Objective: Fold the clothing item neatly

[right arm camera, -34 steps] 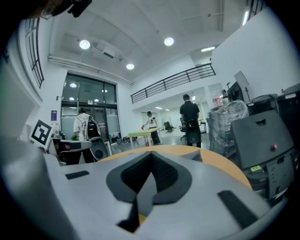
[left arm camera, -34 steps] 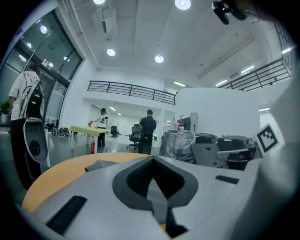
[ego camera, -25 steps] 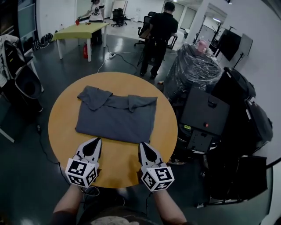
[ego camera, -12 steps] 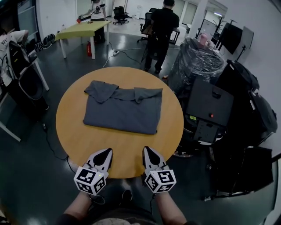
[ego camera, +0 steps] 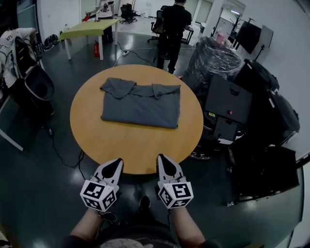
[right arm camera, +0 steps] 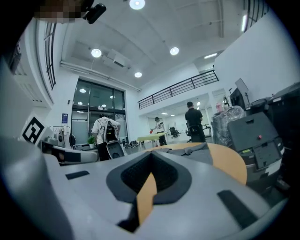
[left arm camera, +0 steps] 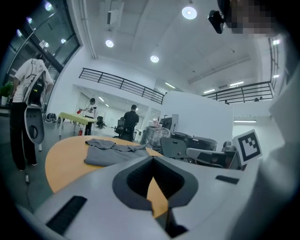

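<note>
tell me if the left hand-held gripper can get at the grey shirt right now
Probably yes, with a forward reach. The left hand-held gripper hovers shut at the near edge of the table, the shirt lies on the far half, and only bare tabletop lies between. Its jaws would need opening.

Premises: a large open-plan office or lab hall.

Evidence:
- Glossy dark floor (ego camera: 34,164) with trailing floor cables (ego camera: 127,52).
- Round orange-topped wooden desk (ego camera: 135,145) and a long yellow-green table (ego camera: 89,30).
- Black wheeled office chairs (ego camera: 127,9) and a dark flat screen on a stand (ego camera: 248,36).
- Plastic-wrapped bundle of equipment (ego camera: 213,60).
- High white ceiling with round recessed lights (left arm camera: 189,12) and a black-railed upper gallery (left arm camera: 122,83).
- Person in black clothing (ego camera: 173,24) standing at a far workstation.
</note>
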